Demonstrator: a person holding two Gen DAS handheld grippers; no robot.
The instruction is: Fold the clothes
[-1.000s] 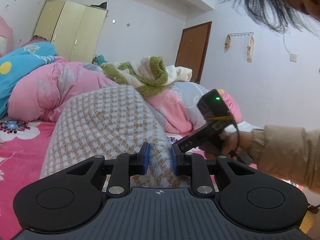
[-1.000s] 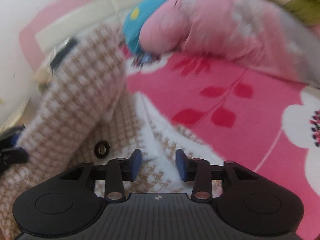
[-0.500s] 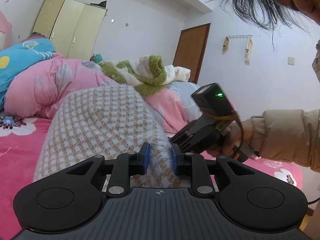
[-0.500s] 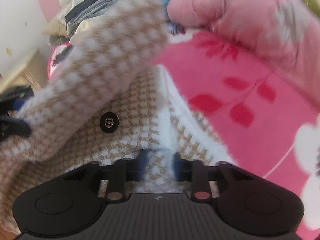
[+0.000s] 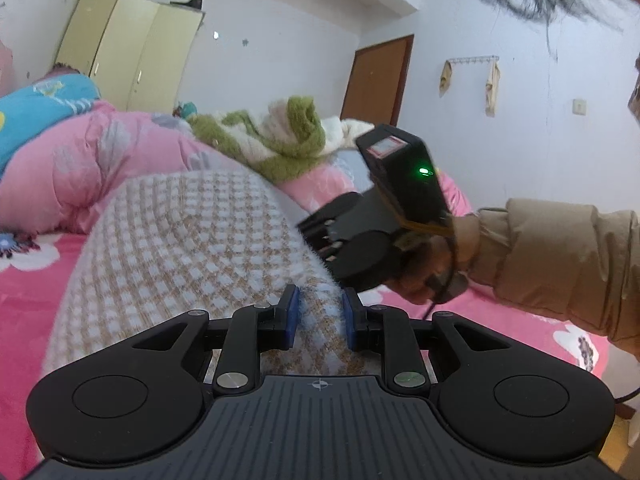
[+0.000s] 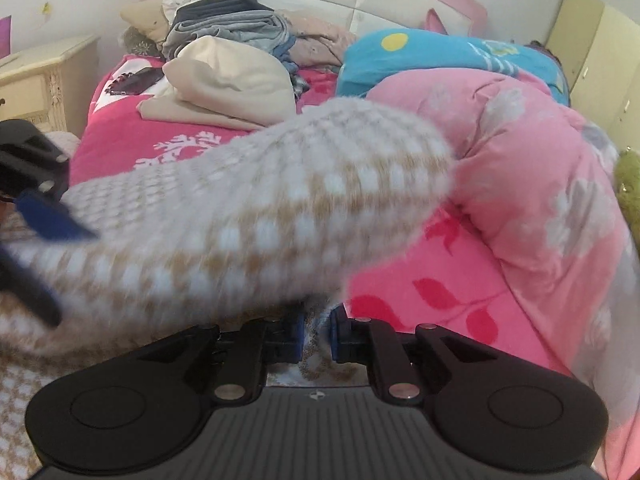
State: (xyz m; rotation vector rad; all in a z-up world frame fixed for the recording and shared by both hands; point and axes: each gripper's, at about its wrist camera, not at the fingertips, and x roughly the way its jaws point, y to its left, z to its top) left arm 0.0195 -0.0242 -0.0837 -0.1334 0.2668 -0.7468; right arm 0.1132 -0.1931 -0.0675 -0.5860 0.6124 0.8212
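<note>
Bedroom clutter beyond the work
Pink quilt (image 6: 520, 152) beside blue quilt (image 6: 440, 56); brown door (image 5: 378, 80), yellow wardrobe (image 5: 128, 52) behind.

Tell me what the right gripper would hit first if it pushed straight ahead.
The right gripper is already clamped on the houndstooth garment, whose raised fold lies directly ahead. Beyond that, probably the pink quilt; depth is unclear.
</note>
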